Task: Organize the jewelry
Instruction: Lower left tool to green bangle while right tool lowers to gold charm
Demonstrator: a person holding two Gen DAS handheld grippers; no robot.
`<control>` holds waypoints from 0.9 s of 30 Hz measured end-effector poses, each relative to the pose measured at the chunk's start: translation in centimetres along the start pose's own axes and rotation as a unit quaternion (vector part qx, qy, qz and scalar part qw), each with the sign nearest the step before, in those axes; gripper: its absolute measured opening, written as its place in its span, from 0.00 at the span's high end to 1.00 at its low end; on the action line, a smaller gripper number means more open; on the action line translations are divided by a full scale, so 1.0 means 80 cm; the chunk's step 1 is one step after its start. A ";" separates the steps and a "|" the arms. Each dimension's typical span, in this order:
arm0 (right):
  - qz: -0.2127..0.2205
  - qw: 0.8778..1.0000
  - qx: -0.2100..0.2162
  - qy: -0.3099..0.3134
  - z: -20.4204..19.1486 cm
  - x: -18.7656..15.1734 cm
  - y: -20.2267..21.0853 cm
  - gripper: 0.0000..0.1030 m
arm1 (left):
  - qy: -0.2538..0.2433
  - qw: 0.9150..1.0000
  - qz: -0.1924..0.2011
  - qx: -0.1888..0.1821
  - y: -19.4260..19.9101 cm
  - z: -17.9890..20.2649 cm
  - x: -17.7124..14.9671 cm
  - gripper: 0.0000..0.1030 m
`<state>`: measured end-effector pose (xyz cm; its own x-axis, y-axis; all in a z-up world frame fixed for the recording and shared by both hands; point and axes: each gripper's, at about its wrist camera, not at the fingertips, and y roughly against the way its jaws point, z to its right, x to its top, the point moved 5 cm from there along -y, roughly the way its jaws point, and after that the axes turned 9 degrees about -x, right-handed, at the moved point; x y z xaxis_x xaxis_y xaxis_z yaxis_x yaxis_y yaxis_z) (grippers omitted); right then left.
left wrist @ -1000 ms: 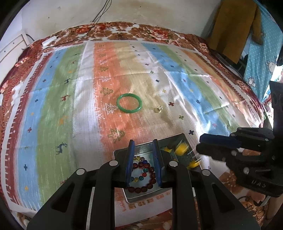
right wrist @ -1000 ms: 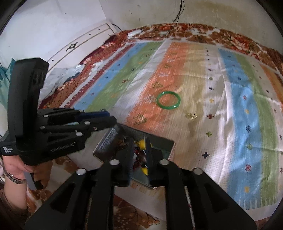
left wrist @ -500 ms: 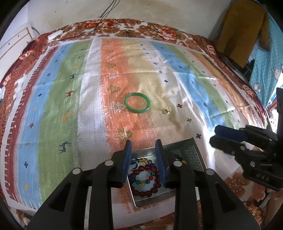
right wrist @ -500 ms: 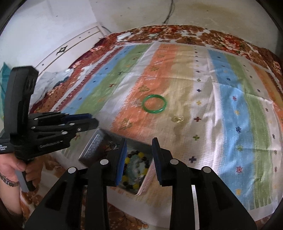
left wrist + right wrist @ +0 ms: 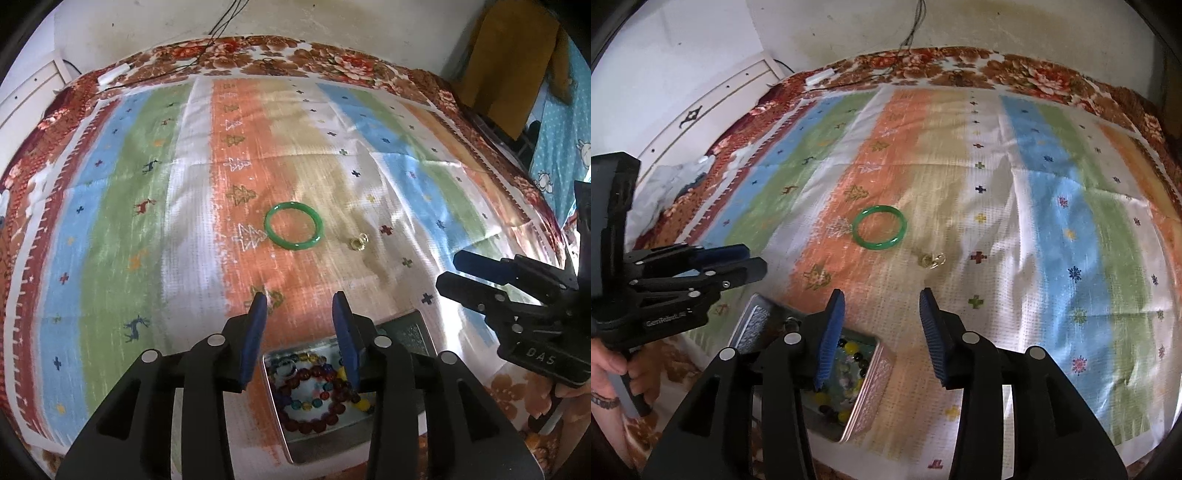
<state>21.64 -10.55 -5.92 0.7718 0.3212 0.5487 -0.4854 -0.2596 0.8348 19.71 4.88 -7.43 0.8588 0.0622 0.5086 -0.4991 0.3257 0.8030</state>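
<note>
A green bangle (image 5: 294,226) lies on the striped cloth, with a small gold ring (image 5: 359,242) to its right; both also show in the right wrist view, bangle (image 5: 880,228) and ring (image 5: 932,259). A metal tin (image 5: 291,439) near the front edge holds bead bracelets (image 5: 314,387); the right wrist view shows the tin (image 5: 871,384) with yellow and dark beads. My left gripper (image 5: 299,308) is open and empty above the tin's far rim. My right gripper (image 5: 881,304) is open and empty, just right of the tin. Each gripper shows in the other's view, the right one (image 5: 452,271) and the left one (image 5: 753,260).
The tin's lid (image 5: 753,325) stands open at its left side. A striped cloth (image 5: 110,229) covers a floral bedspread (image 5: 258,59). A white power strip (image 5: 114,75) with cables lies at the far edge. Clothes (image 5: 509,62) hang at the right.
Both grippers have opened wider and lifted back from the tin, moving toward the bangle and ring. The right gripper, shut over the tin a second ago, now stands open.
</note>
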 end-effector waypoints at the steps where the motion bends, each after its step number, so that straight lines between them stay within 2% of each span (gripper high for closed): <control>1: 0.000 1.000 -0.007 0.003 0.001 0.002 -0.004 0.59 | 0.000 1.000 -0.002 0.000 -0.002 -0.001 0.002 0.64; 5: -0.002 1.000 -0.017 0.002 0.009 0.009 -0.016 0.59 | 0.000 1.000 -0.008 0.008 -0.011 -0.008 0.010 0.61; 7: -0.004 1.000 -0.021 0.001 0.012 0.012 -0.021 0.59 | 0.001 1.000 -0.009 0.009 -0.013 -0.011 0.015 0.56; 14: -0.002 0.999 -0.037 -0.004 0.024 0.024 -0.037 0.59 | 0.000 1.000 -0.012 0.023 -0.028 -0.021 0.034 0.56; 18: -0.006 0.999 -0.043 -0.006 0.027 0.031 -0.050 0.59 | -0.003 1.000 -0.012 0.026 -0.038 -0.023 0.044 0.52; 27: -0.027 0.998 -0.047 -0.009 0.032 0.039 -0.082 0.59 | -0.002 0.999 -0.033 0.027 -0.065 -0.031 0.059 0.51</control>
<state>28.33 -10.17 -9.80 0.8047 0.3159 0.5026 -0.4786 -0.1557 0.8641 26.60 5.85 -9.98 0.8899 0.0386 0.4546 -0.4465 0.2780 0.8505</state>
